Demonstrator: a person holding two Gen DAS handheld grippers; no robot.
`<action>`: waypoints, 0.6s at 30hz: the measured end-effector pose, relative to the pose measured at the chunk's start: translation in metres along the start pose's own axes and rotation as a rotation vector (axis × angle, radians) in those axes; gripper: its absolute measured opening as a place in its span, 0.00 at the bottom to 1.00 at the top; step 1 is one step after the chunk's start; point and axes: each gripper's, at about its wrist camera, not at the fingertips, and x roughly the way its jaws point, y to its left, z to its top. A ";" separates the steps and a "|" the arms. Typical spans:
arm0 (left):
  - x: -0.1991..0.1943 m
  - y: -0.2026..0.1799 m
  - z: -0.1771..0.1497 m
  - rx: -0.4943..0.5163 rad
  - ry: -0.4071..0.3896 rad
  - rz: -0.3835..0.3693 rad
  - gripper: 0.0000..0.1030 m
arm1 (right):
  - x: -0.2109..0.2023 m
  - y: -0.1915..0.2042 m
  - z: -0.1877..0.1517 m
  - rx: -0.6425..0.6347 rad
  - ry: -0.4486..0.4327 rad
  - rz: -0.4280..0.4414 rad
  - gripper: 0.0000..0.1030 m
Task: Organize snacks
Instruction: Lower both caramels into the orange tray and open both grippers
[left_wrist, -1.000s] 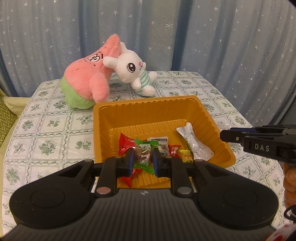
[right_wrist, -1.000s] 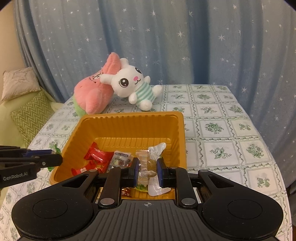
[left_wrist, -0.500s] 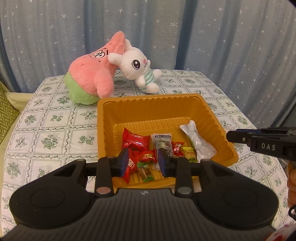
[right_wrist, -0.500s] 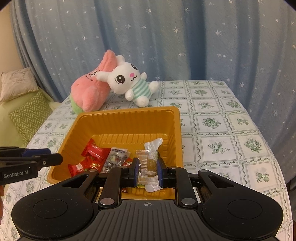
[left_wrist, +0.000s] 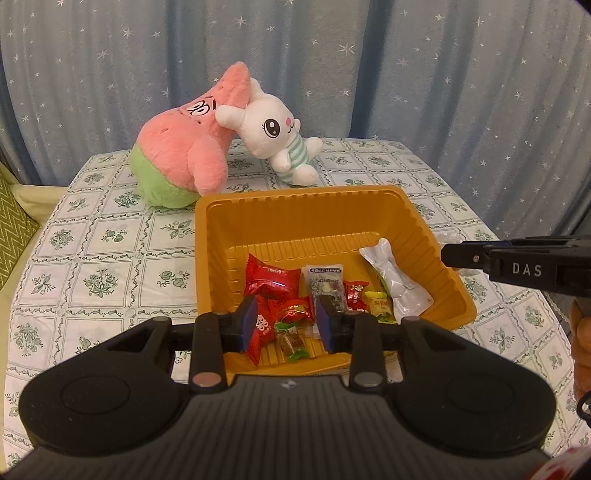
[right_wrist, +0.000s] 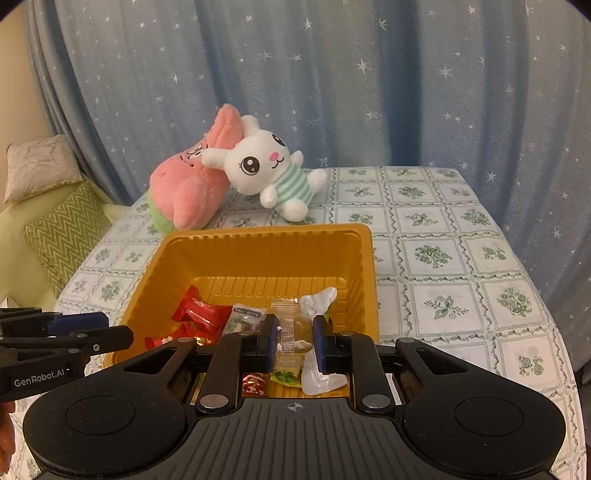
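An orange tray (left_wrist: 306, 192) sits on the checked tablecloth and holds several wrapped snacks: red packets (left_wrist: 271, 277), a dark packet (left_wrist: 325, 282), a silver pouch (left_wrist: 393, 280) and a yellow candy (left_wrist: 378, 304). My left gripper (left_wrist: 284, 317) hangs open over the tray's near edge. A green-ended candy (left_wrist: 291, 339) lies in the tray below its jaws, free of the pads. My right gripper (right_wrist: 294, 332) is shut on a clear-wrapped snack (right_wrist: 293, 325) above the tray's (right_wrist: 266, 230) near right corner. Each gripper shows from the side in the other's view: the right gripper (left_wrist: 480, 256), the left gripper (right_wrist: 107, 332).
A pink star plush (left_wrist: 181, 158) and a white bunny plush (left_wrist: 277, 136) lie on the table behind the tray. A blue starred curtain hangs at the back. Green cushions (right_wrist: 62, 229) sit off the table's left side. The table's right edge is close to the tray.
My left gripper's jaws have parted and the green-ended candy they held now lies in the tray. The right gripper still grips the clear-wrapped snack.
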 end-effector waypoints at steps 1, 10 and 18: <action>0.001 0.001 0.000 -0.002 0.000 0.001 0.30 | 0.001 0.000 0.001 0.001 0.001 0.001 0.20; 0.008 0.013 0.006 -0.017 -0.002 0.015 0.31 | 0.017 0.002 0.010 0.001 0.011 0.011 0.20; 0.010 0.020 0.001 -0.038 -0.002 0.031 0.39 | 0.032 -0.005 0.021 0.069 -0.027 0.060 0.27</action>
